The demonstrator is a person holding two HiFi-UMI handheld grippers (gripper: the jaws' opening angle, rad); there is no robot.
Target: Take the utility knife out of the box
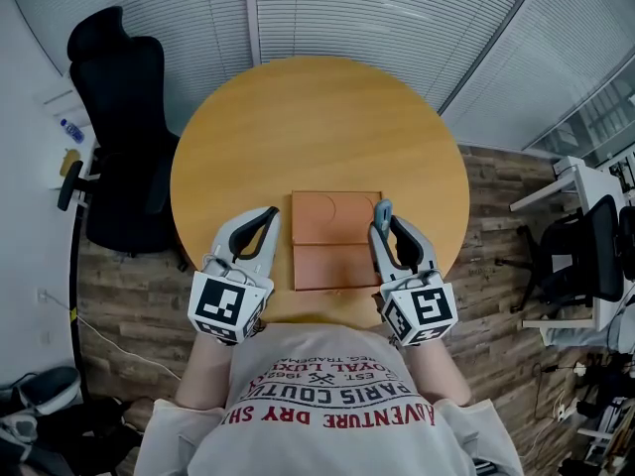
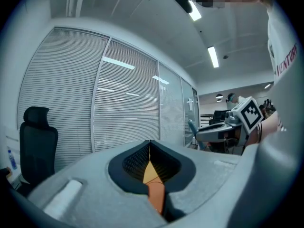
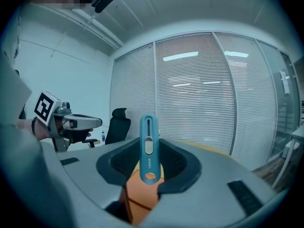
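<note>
A flat orange-brown box (image 1: 335,238) lies on the round wooden table (image 1: 317,117) near its front edge, with its lid down. My right gripper (image 1: 381,228) hovers at the box's right edge, shut on a blue utility knife (image 1: 383,209). In the right gripper view the knife (image 3: 148,146) stands upright between the pads, with the box (image 3: 140,196) below it. My left gripper (image 1: 270,212) hangs at the box's left edge, its tips together and nothing held. In the left gripper view only a strip of box (image 2: 155,194) shows under the tips.
A black office chair (image 1: 114,117) stands left of the table. Another black chair (image 1: 585,256) and a white desk (image 1: 580,177) are at the right. Window blinds run behind the table. The person's torso is close to the table's front edge.
</note>
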